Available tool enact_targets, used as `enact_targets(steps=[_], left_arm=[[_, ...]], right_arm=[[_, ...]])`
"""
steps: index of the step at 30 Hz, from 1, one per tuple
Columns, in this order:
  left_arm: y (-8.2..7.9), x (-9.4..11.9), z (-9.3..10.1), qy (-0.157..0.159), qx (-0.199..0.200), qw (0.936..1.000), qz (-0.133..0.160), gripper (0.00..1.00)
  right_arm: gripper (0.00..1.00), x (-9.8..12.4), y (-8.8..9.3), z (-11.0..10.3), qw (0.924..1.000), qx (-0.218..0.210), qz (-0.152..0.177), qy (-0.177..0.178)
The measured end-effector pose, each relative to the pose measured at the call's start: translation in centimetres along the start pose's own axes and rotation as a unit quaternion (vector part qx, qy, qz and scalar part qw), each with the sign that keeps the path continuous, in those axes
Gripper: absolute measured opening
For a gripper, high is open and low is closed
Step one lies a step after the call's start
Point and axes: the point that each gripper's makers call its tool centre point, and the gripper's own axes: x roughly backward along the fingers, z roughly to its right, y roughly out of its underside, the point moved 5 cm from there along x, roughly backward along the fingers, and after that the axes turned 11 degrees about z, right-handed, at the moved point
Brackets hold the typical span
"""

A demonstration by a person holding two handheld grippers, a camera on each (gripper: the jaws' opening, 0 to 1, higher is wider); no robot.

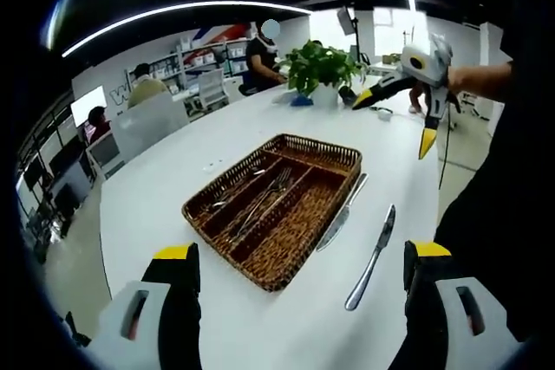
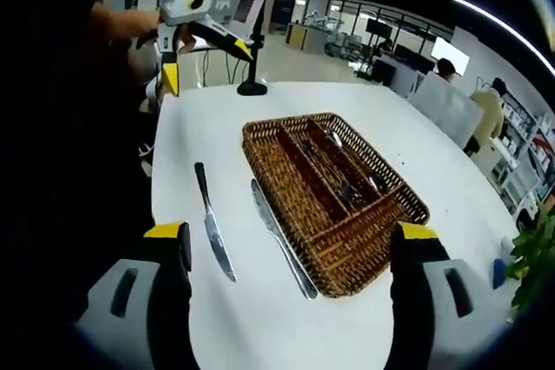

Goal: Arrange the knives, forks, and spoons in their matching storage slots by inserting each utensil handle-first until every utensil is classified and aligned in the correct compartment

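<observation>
Left hand-held gripper (image 1: 299,279) and right hand-held gripper (image 2: 290,257), each with jaws spread wide and empty, raised above the white desk (image 1: 173,188). The wicker cutlery tray (image 1: 276,207) lies on the desk, with forks (image 1: 264,197) and other utensils in its long slots. One knife (image 1: 341,213) lies against the tray's outer wall; a second knife (image 1: 371,258) lies just beyond the first, apart from the tray.

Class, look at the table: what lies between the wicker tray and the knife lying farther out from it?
A second knife lies between the wicker tray and the outer knife, close beside the tray's long wall. Both gripper views show it.
</observation>
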Motion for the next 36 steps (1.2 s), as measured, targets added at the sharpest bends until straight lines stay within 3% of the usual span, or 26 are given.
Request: enact_targets(steps=[3,7,9,14,17,18,21,27,29,33,34,36], left_arm=[[0.2,-0.4,0.1,0.008,-0.007,0.9998,-0.018,1.0],[-0.2,-1.0,0.5,0.03,-0.002,0.9992,-0.024,1.0],[0.1,-1.4,0.8,0.042,-0.016,0.9983,-0.037,1.0],[0.7,-2.0,1.2,0.051,-0.014,0.9974,-0.049,1.0],[0.7,-2.1,1.3,0.051,-0.013,0.9976,-0.046,1.0],[0.7,-2.1,1.4,0.051,-0.014,0.9975,-0.046,1.0],[0.7,-2.1,1.4,0.052,-0.015,0.9974,-0.047,1.0],[0.8,-1.7,0.9,0.045,0.0,0.9982,-0.04,1.0],[0.8,-1.7,0.9,0.043,-0.003,0.9982,-0.041,1.0],[0.7,-1.7,1.0,0.04,0.004,0.9986,-0.035,1.0],[0.7,-1.8,1.0,0.039,0.008,0.9987,-0.032,1.0],[0.8,-1.9,1.2,0.039,0.009,0.9987,-0.033,1.0]], right_arm=[[0.96,-0.5,0.5,-0.6,0.9997,0.005,-0.017,-0.014],[0.9,-1.8,1.7,-2.2,0.9939,0.079,-0.029,-0.071],[0.84,-2.5,2.8,-2.8,0.9897,0.088,-0.063,-0.094],[0.75,-4.5,4.2,-3.9,0.9849,0.088,-0.08,-0.126],[0.65,-5.3,4.9,-4.4,0.9789,0.112,-0.084,-0.149],[0.65,-5.6,5.6,-4.7,0.9755,0.114,-0.102,-0.158],[0.59,-6.2,6.4,-5.3,0.9656,0.142,-0.115,-0.185],[0.49,-7.6,7.7,-6.6,0.9589,0.122,-0.134,-0.219],[0.41,-7.9,8.1,-6.7,0.9578,0.126,-0.136,-0.22],[0.26,-8.1,9.7,-7.4,0.9464,0.117,-0.175,-0.245],[0.21,-8.0,9.5,-7.6,0.9475,0.097,-0.165,-0.256],[0.22,-8.1,9.6,-7.1,0.9497,0.099,-0.167,-0.246]])
